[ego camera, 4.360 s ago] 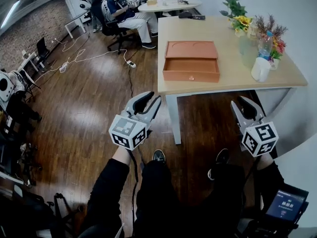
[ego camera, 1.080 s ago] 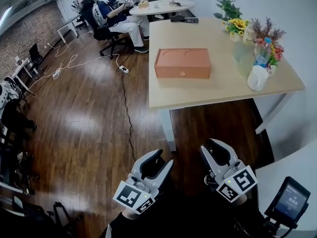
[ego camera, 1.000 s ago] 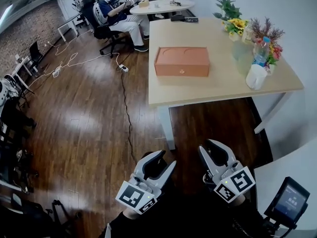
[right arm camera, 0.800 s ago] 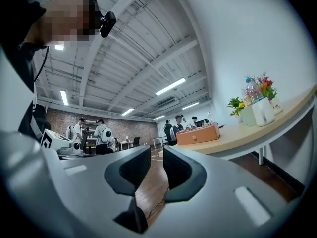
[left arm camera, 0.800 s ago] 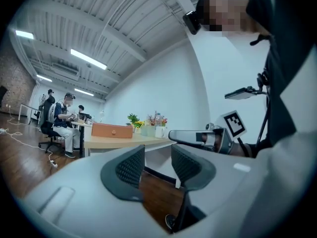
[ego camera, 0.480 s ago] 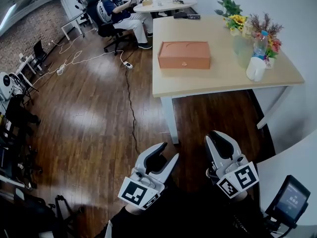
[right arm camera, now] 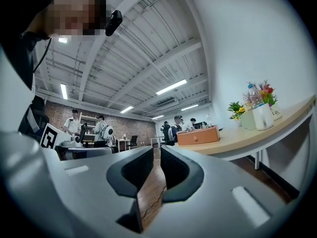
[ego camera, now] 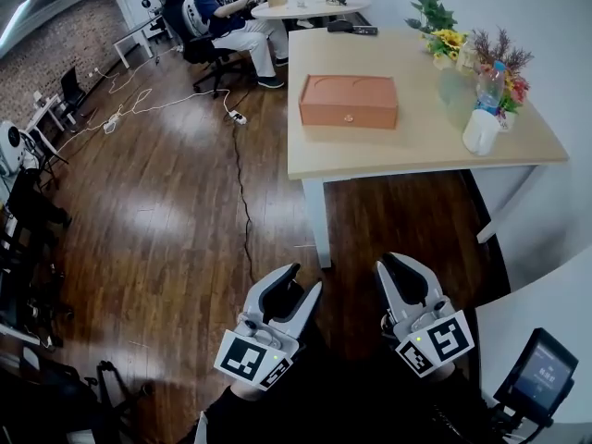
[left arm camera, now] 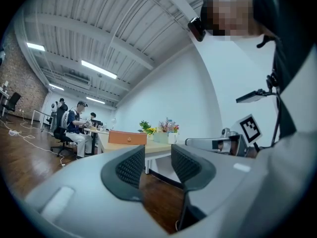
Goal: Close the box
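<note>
The orange box (ego camera: 348,101) stands closed on the wooden table (ego camera: 416,151), its small knob facing me. It also shows far off as the box (left arm camera: 128,138) in the left gripper view and the box (right arm camera: 198,135) in the right gripper view. Both grippers hang low over the floor near my body, well short of the table. My left gripper (ego camera: 303,280) is open, with nothing between its pads (left arm camera: 130,166). My right gripper (ego camera: 396,265) has its jaws closing to a narrow gap, and nothing is between them.
A vase of flowers (ego camera: 460,63), a bottle (ego camera: 490,81) and a white jug (ego camera: 481,130) stand at the table's right end. A black cable (ego camera: 242,183) runs across the wooden floor. People sit at a round table (ego camera: 305,6) behind. A small screen (ego camera: 536,382) is at lower right.
The box, open a few seconds ago, is now closed. Both grippers have dropped back from the table to near my body. The right jaws have narrowed over the last second.
</note>
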Demonstrator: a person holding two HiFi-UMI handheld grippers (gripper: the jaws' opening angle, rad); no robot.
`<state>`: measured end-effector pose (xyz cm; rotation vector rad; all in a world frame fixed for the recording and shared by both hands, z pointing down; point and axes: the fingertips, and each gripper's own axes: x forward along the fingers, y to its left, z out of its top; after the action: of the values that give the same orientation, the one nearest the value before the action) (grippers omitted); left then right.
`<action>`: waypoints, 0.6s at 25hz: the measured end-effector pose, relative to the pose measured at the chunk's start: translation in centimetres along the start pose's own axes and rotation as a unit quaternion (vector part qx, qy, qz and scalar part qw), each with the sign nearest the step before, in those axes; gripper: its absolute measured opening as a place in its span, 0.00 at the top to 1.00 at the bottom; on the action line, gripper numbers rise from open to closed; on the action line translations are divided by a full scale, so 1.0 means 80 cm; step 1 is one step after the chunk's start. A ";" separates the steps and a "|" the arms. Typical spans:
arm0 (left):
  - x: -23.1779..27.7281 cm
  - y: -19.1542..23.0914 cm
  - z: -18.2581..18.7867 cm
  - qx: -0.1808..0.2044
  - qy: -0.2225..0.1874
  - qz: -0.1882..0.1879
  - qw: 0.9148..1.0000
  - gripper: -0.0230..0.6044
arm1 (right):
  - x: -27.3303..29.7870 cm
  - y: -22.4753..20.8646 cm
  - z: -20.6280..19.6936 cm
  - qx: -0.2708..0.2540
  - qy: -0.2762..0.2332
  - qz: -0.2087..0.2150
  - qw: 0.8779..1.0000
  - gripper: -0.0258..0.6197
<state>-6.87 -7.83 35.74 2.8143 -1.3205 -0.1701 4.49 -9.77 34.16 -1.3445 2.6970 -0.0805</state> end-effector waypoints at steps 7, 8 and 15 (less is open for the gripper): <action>-0.001 -0.005 0.000 0.004 0.002 -0.001 1.000 0.73 | -0.007 -0.008 0.004 0.001 -0.008 -0.018 1.000 0.93; -0.001 -0.006 0.001 0.004 0.002 -0.002 1.000 0.73 | -0.008 -0.008 0.005 0.000 -0.009 -0.019 1.000 0.93; 0.003 -0.017 0.001 0.012 0.006 -0.011 1.000 0.73 | -0.011 -0.010 0.006 -0.003 -0.011 -0.017 1.000 0.93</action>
<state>-5.68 -7.18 35.58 2.8446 -1.2994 -0.1394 5.69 -9.53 33.86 -1.3861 2.6585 -0.0612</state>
